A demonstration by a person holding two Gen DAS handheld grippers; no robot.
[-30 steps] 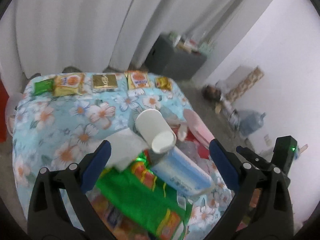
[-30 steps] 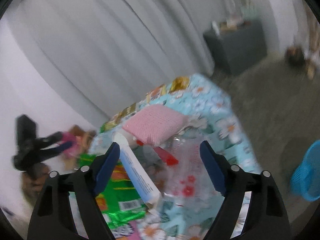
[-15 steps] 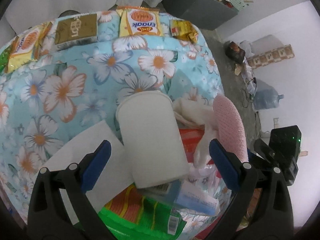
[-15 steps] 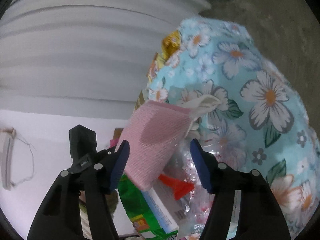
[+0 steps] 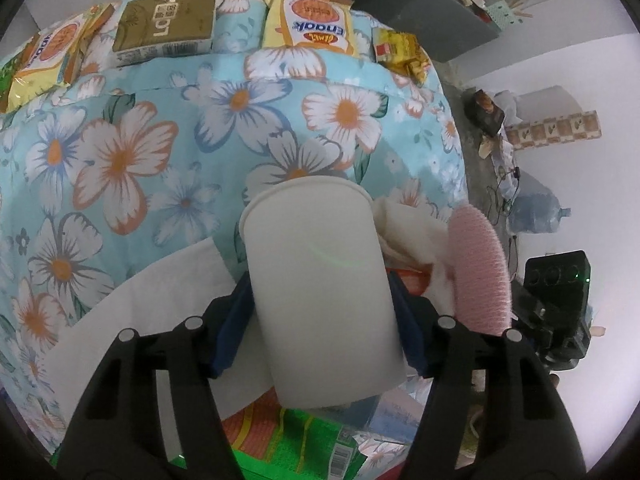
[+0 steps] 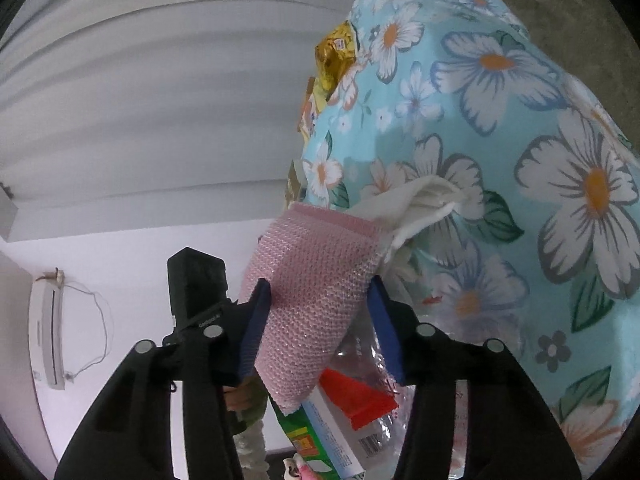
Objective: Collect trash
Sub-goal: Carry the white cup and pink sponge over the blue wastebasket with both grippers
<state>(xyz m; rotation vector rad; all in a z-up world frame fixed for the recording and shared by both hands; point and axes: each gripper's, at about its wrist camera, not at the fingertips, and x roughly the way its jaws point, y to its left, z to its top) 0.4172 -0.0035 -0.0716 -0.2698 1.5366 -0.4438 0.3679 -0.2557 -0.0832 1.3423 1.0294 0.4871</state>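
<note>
A white paper cup (image 5: 320, 288) lies on its side over a trash pile on the flowered cloth (image 5: 120, 152). My left gripper (image 5: 320, 320) is shut on the cup, one blue pad on each side. A pink mesh sponge (image 6: 316, 296) stands on edge at the pile's right; it also shows in the left wrist view (image 5: 480, 272). My right gripper (image 6: 320, 328) is shut on the sponge. A white napkin (image 5: 140, 320), a green wrapper (image 5: 288, 436), a blue-white tube box (image 6: 332, 432) and a crumpled white cloth (image 6: 420, 204) lie in the pile.
Several snack packets (image 5: 308, 28) and a brown box (image 5: 164, 32) line the far edge of the cloth. A grey cabinet (image 5: 424, 8) stands beyond. A water jug (image 5: 536, 212) and clutter sit on the floor at the right. White curtains (image 6: 160, 80) hang behind.
Both grippers have moved in and closed: the left onto the paper cup, the right onto the pink sponge. Both were open a second ago.
</note>
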